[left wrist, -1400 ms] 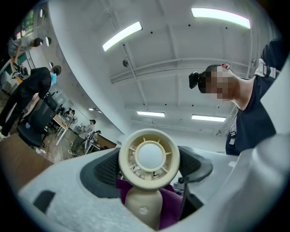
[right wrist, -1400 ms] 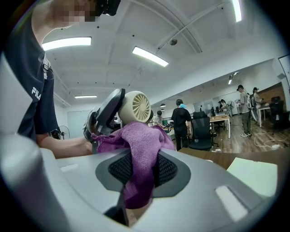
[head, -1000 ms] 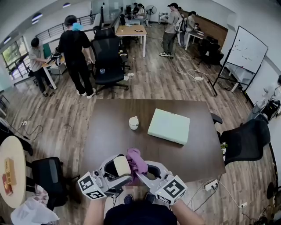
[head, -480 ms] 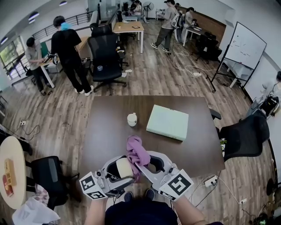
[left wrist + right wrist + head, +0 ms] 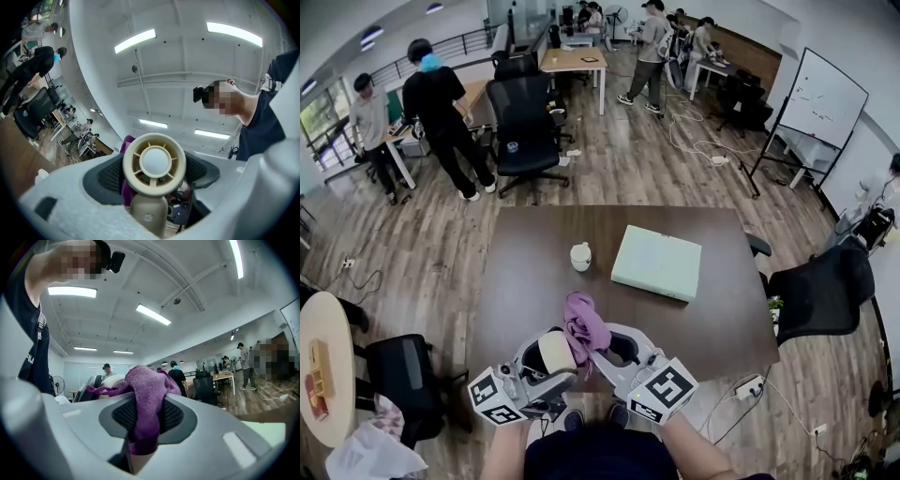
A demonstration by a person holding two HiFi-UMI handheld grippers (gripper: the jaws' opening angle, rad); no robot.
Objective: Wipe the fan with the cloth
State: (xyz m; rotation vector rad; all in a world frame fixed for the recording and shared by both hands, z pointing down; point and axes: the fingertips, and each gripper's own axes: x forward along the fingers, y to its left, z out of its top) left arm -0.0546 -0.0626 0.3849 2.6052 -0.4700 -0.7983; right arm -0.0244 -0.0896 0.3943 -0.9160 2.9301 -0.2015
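Left tongs point(image 5: 153, 174) grip fan point(image 5: 555, 354); right tongs point(image 5: 147, 417) hold cloth point(image 5: 583, 328) against it.

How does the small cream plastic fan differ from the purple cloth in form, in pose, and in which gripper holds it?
The small cream plastic fan is rigid and round, with a ring and spokes; the purple cloth is soft and crumpled. The fan stands upright in the left gripper; the cloth drapes limply over the right gripper. Shared: each is clamped between jaws, and the two are held close together.
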